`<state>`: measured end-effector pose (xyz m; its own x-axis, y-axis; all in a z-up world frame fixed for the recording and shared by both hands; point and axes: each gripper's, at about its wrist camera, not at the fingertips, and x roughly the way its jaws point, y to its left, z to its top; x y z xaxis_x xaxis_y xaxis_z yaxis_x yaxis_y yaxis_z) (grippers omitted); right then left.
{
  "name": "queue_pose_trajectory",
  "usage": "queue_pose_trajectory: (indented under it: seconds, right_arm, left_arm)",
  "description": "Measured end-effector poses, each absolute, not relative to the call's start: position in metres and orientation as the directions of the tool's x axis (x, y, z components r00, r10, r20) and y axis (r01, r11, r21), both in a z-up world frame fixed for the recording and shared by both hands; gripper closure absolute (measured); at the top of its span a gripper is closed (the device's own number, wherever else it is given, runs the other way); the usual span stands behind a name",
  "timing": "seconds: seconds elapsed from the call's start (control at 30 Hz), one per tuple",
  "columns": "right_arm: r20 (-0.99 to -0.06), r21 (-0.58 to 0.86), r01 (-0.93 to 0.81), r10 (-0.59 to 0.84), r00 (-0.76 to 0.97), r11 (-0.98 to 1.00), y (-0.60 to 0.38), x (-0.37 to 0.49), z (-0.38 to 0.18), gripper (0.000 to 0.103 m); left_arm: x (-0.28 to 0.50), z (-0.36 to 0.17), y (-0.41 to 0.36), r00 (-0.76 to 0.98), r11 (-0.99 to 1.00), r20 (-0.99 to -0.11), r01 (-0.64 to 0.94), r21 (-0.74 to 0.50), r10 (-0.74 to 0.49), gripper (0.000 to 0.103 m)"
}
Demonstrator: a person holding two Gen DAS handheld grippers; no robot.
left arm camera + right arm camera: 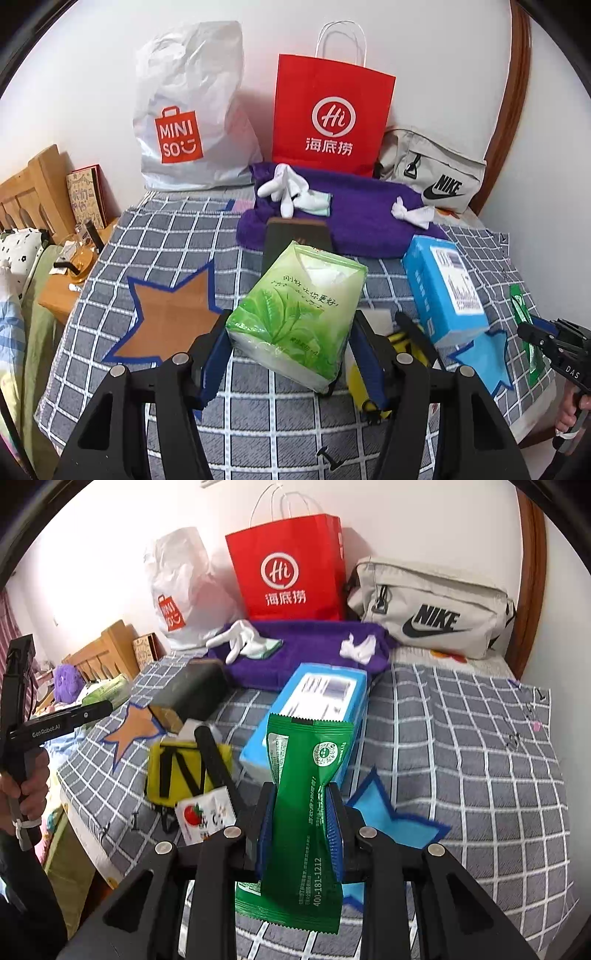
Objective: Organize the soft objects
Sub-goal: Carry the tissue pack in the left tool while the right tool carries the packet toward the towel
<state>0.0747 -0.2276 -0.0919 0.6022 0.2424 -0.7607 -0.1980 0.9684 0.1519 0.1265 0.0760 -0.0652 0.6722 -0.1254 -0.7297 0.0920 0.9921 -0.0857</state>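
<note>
Left wrist view: our left gripper (291, 332) pinches green tissue pack (295, 314) by both sides, lifted clear of checked blanket (147, 236) for carrying. Blue box (443, 291) at 3 o'clock, purple towel (351, 218) at 12, bags behind.

Right wrist view: our right gripper (301, 823) squeezes green sachet (306, 812) mid-length, ends free. Blue box at 12 o'clock, yellow pouch (173, 771) at 10 crowd path.

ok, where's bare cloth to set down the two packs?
Free: checked cloth right of the blue tissue box, below the grey Nike bag; also around the brown star patch. Crowded: middle, around the yellow pouch, dark box and purple towel.
</note>
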Motion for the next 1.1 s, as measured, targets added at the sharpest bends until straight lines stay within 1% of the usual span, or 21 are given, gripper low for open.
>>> queue_pose_trajectory:
  seconds: [0.47, 0.77, 1.1]
  right_arm:
    - [-0.742, 0.126, -0.204, 0.229, 0.630, 0.971, -0.231, 0.120, -0.068, 0.077]
    - [-0.727, 0.142, -0.196, 0.237, 0.645, 0.970, -0.230, 0.151, -0.058, 0.077]
    - [-0.715, 0.158, -0.186, 0.242, 0.656, 0.970, -0.230, 0.181, -0.049, 0.077]
  left_arm:
    - [0.161, -0.049, 0.062, 0.677, 0.991, -0.724, 0.104, -0.084, -0.132, 0.043]
    - [0.184, -0.039, 0.059, 0.683, 0.992, -0.720, 0.101, -0.077, -0.126, 0.043]
    - [0.208, -0.037, 0.062, 0.676, 0.991, -0.725, 0.077, -0.106, -0.130, 0.043]
